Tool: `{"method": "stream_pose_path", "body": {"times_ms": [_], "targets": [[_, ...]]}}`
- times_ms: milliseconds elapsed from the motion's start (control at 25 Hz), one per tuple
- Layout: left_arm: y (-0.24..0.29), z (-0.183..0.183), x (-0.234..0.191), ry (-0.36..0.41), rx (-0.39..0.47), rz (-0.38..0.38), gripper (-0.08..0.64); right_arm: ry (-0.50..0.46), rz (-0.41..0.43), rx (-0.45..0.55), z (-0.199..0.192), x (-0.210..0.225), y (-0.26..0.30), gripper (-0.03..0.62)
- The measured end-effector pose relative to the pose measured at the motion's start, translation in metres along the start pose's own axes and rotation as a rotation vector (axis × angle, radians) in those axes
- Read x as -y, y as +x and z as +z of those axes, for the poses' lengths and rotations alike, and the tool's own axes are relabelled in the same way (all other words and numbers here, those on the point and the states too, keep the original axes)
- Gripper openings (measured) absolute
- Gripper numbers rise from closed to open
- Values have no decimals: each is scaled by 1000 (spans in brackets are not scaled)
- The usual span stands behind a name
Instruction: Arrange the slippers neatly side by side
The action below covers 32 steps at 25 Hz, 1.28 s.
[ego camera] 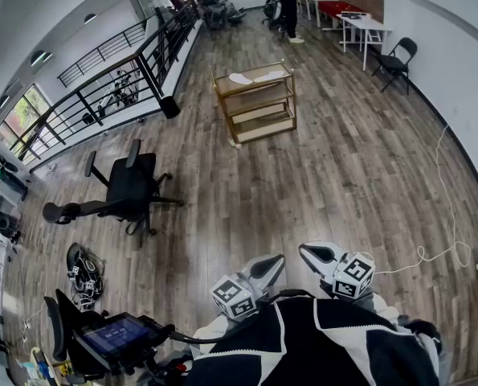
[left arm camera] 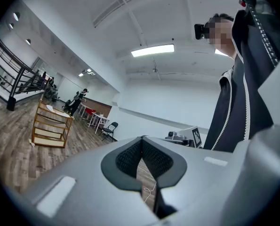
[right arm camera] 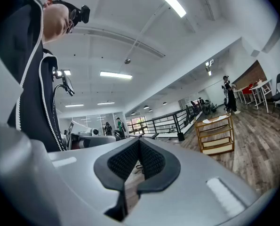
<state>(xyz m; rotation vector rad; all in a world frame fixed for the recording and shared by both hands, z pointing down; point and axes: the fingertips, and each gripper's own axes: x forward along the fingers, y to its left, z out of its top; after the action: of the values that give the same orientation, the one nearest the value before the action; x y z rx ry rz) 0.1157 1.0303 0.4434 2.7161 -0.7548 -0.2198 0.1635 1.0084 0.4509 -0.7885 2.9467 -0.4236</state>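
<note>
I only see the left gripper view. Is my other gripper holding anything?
Observer: No. In its own view the right gripper is shut, with nothing between its jaws.
Operator: Is there something near us I might bump into?
Observer: The head view shows a black office chair off to the left. It seems to lie on its side.
Operator: What's on top of that wooden rack far away?
Observer: From above, two pale flat things lie side by side on the top shelf of the wooden rack. They are too small to tell whether they are slippers.
</note>
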Motion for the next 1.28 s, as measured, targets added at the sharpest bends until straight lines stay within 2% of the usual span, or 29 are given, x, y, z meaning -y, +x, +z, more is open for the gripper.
{"method": "stream_pose_path", "body": {"times_ms": [320, 480, 720, 1280], "targets": [[4, 11, -4, 32, -5, 7, 17, -25, 42, -10, 1, -1, 8, 2], [6, 10, -5, 36, -3, 5, 17, -31, 37, -9, 2, 0, 8, 2], [8, 10, -4, 35, -8, 2, 18, 2, 24, 3, 3, 5, 7, 5], [13, 16, -8, 50, -27, 14, 17, 20, 60, 12, 3, 4, 7, 5]]}}
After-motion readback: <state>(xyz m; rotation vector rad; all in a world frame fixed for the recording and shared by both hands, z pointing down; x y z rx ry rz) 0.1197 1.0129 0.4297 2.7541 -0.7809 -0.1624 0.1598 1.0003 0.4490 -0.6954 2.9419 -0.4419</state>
